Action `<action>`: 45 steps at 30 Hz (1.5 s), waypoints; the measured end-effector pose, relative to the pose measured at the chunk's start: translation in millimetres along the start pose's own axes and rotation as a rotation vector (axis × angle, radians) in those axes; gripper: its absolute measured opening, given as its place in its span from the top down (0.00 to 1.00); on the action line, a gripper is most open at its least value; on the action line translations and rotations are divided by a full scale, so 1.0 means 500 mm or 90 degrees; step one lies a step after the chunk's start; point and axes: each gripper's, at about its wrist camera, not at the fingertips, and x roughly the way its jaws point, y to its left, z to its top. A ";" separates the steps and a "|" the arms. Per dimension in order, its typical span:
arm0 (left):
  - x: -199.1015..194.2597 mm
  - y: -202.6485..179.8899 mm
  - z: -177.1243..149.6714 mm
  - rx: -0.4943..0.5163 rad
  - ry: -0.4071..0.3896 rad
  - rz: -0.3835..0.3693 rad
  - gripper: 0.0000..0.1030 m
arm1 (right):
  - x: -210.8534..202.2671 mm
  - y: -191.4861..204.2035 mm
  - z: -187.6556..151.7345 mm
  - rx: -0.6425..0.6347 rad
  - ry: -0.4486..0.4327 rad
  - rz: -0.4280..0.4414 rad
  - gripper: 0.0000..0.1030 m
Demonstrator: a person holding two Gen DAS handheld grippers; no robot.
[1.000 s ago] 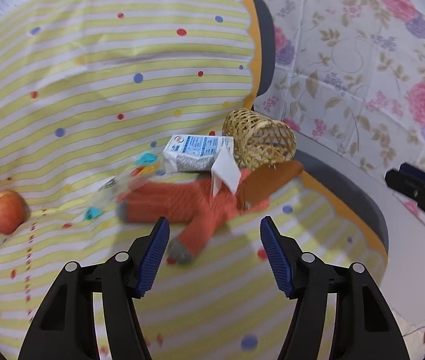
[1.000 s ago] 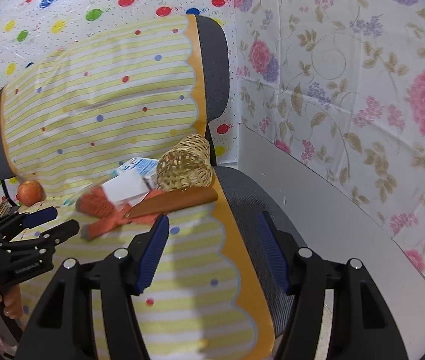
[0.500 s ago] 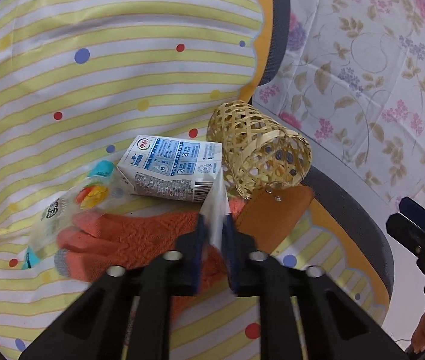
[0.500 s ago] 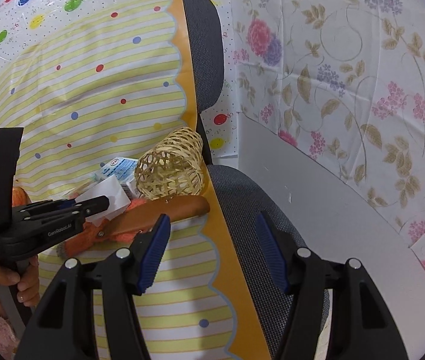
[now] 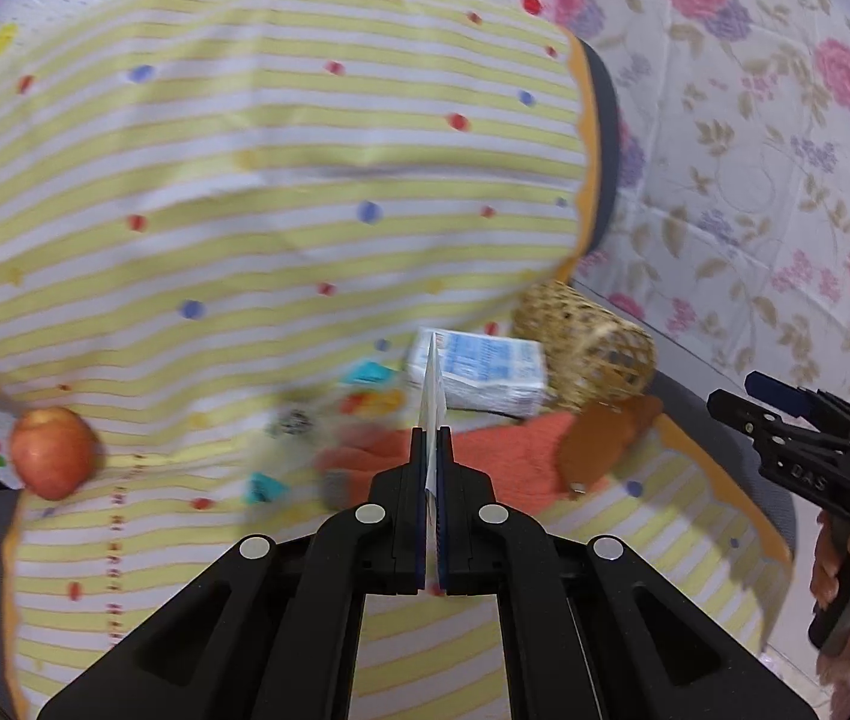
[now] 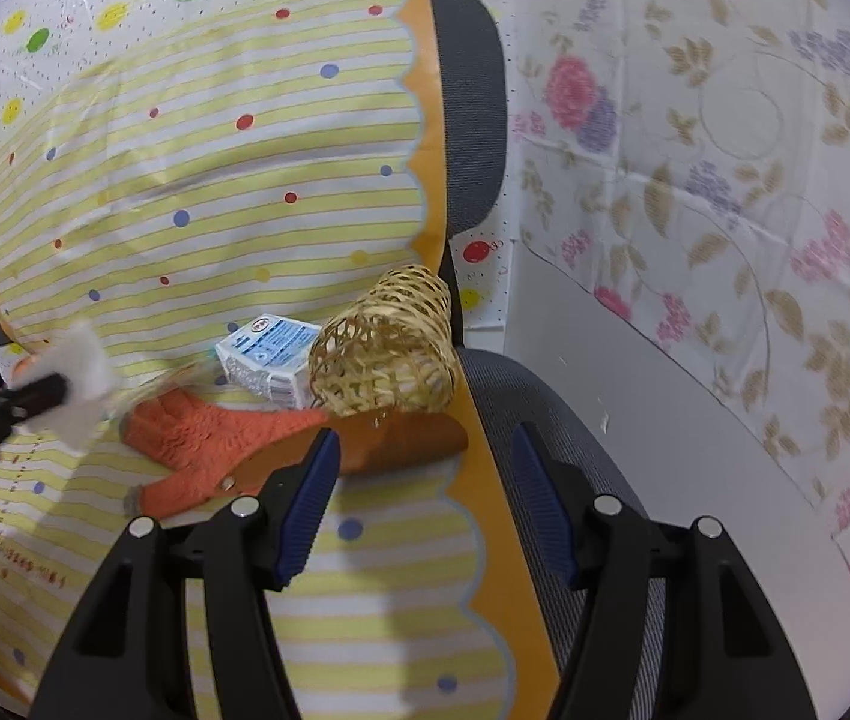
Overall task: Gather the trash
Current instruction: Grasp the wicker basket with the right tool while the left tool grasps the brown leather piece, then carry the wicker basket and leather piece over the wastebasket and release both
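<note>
My left gripper point(image 5: 431, 438) is shut on a white paper scrap point(image 5: 432, 384), held edge-on above the chair seat; the scrap also shows in the right wrist view point(image 6: 80, 372) at the far left, lifted clear. A blue-and-white carton point(image 5: 485, 372) lies on the seat beside a woven bamboo basket point(image 5: 581, 354) tipped on its side; both also show in the right wrist view, the carton point(image 6: 269, 354) and the basket point(image 6: 389, 342). A clear snack wrapper point(image 5: 359, 396) lies left of the carton, blurred. My right gripper point(image 6: 425, 498) is open and empty over the seat's right edge.
An orange knit glove point(image 6: 209, 444) and a brown leather case point(image 6: 401, 444) lie on the striped yellow chair cover point(image 6: 365, 600). A red apple point(image 5: 53, 459) sits at the seat's left. Floral wall point(image 6: 725, 180) stands right of the chair.
My left gripper closed on the white paper scrap and pulled back and up, lifting it off the glove. The right gripper moved slightly closer to the seat.
</note>
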 end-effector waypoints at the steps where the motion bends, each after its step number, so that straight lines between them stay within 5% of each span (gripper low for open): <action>1: 0.001 0.009 0.001 -0.004 0.000 0.002 0.98 | 0.018 0.002 0.008 -0.012 0.003 0.002 0.43; 12: 0.057 0.036 -0.003 -0.023 0.016 0.004 0.98 | 0.175 -0.013 0.067 -0.038 0.051 -0.036 0.61; 15: 0.055 0.040 -0.009 -0.026 0.018 0.002 0.97 | 0.187 -0.015 0.064 -0.033 0.058 -0.031 0.72; 17: 0.049 0.041 -0.016 -0.027 0.018 0.002 0.97 | 0.181 -0.009 0.060 -0.036 0.058 -0.031 0.89; 27: -0.024 0.033 -0.055 -0.026 0.005 -0.003 0.97 | -0.002 0.064 0.067 -0.034 -0.072 0.011 0.93; 35: -0.114 0.042 -0.076 -0.034 -0.020 -0.005 0.97 | -0.079 0.095 0.067 0.001 -0.058 0.037 0.93; 45: -0.232 0.011 -0.158 -0.014 -0.034 -0.054 0.97 | -0.220 0.131 -0.055 0.032 -0.012 0.082 0.93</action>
